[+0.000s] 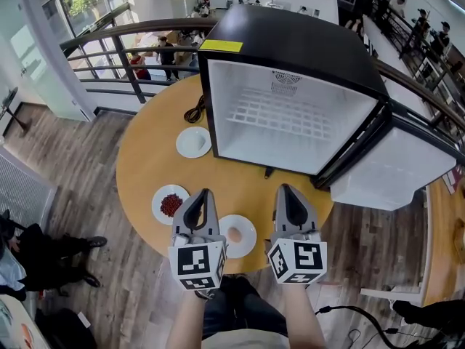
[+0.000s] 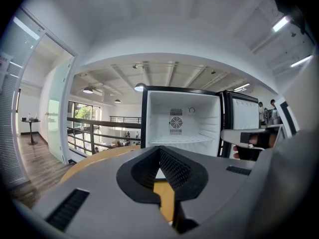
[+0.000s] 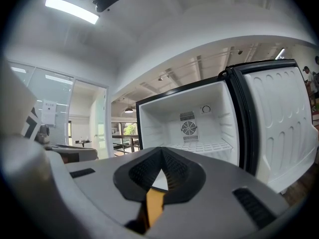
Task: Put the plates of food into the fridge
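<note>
A black mini fridge (image 1: 290,115) stands open on the round wooden table (image 1: 138,166), its white inside and wire shelf bare. Three white plates lie in front of it: one with red food (image 1: 171,204), one with a small orange piece (image 1: 237,235), and one further back (image 1: 194,142) that looks plain white. My left gripper (image 1: 203,193) hovers between the two near plates, jaws shut on nothing. To the right of the orange-piece plate, my right gripper (image 1: 284,189) is also shut and empty. Both gripper views face the fridge (image 2: 182,118) (image 3: 189,118).
The fridge door (image 1: 396,169) swings out to the right, past the table's edge. A black cable (image 1: 195,111) lies coiled by the fridge's left side. A dark railing (image 1: 109,57) runs behind the table. Wooden floor lies below on the left.
</note>
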`<state>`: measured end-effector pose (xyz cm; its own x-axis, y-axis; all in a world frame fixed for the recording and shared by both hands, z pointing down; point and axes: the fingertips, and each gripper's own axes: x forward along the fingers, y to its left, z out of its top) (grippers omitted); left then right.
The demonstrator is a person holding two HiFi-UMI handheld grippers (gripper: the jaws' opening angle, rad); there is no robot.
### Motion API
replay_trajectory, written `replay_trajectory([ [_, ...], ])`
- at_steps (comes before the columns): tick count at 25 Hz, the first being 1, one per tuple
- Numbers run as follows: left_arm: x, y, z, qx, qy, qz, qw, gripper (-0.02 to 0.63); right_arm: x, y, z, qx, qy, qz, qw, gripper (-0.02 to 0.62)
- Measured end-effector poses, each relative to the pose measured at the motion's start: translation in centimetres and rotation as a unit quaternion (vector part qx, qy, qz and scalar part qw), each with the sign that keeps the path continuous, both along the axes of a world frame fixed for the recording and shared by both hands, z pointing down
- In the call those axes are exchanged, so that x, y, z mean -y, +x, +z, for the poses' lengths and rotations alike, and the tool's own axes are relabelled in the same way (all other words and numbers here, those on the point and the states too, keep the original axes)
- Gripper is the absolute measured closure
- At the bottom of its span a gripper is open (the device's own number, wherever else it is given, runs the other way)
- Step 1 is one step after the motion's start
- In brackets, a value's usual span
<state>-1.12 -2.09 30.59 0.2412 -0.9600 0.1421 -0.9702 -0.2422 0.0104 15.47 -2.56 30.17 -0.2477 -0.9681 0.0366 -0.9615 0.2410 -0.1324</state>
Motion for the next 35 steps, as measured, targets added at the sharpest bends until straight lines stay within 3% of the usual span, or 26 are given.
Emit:
replay_trajectory([
  [8,0.2,-1.3,1.3,0.0,-0.021,-0.007,0.9998,0.598,0.9,-1.7,0.8,0.003,-0.013,-0.011,1.0,0.583],
  [20,0.5,-1.8,6.2,-0.01,-0.084,0.002,0.9964,0.598,0.8,-2.1,5.1,0.003,-0.066,-0.003,0.998,0.583],
  [35,0.3,-2.5,13.9,-0.014,-0.184,0.025,0.9826,0.598,0.2,-2.5,13.6,-0.009,-0.166,-0.001,0.986,0.583],
])
